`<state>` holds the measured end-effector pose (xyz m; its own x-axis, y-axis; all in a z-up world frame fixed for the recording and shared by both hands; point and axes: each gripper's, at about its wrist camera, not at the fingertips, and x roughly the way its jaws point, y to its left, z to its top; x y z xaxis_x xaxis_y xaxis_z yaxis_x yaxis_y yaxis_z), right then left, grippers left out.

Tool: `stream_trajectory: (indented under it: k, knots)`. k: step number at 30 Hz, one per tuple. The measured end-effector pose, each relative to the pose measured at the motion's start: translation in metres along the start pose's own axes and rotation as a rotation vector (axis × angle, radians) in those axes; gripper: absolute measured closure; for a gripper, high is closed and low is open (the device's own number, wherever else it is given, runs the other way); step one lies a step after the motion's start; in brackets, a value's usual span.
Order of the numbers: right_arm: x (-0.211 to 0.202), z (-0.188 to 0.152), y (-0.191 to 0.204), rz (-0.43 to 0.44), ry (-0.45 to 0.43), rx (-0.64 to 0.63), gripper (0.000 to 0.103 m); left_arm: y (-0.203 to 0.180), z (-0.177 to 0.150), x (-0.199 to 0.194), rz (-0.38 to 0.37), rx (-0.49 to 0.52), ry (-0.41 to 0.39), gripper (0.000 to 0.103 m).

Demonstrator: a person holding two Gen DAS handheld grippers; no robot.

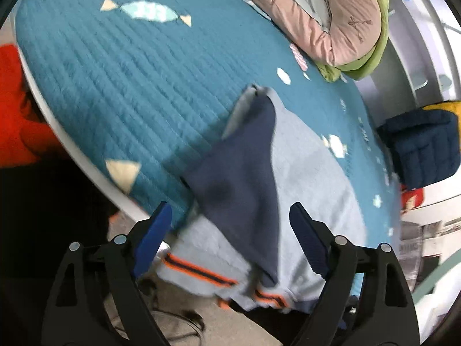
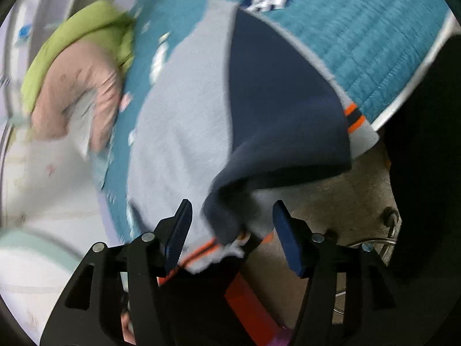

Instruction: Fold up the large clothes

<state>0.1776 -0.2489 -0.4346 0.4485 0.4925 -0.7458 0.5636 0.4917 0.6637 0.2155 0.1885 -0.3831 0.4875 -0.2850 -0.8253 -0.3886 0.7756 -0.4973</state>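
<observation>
A light blue garment [image 1: 311, 184] with a navy panel [image 1: 245, 173] and orange-navy striped hem [image 1: 198, 271] lies on a teal quilted bed cover [image 1: 115, 86], its hem hanging over the near edge. My left gripper [image 1: 230, 242] is open, its jaws apart on either side of the hem. In the right wrist view the same garment [image 2: 178, 121] with its navy panel [image 2: 282, 92] drapes over the bed edge. My right gripper [image 2: 232, 230] is open, with the hem corner hanging between its fingers.
A pink and green folded quilt [image 1: 340, 20] lies at the far side of the bed and also shows in the right wrist view [image 2: 83, 86]. A navy padded item [image 1: 423, 147] sits at the right. Beige floor [image 2: 331, 201] and cables lie below the bed edge.
</observation>
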Motion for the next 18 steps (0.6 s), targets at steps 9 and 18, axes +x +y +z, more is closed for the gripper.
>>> stream_trajectory:
  k: [9, 18]
  knots:
    - [0.029, 0.015, -0.004, -0.062, -0.055, -0.015, 0.076, -0.01, 0.013, 0.041, 0.045, 0.077, 0.07, 0.039]
    - [-0.018, 0.022, 0.026, -0.04, -0.043, -0.273, 0.097, -0.015, 0.006, 0.006, 0.026, 0.223, 0.096, 0.097]
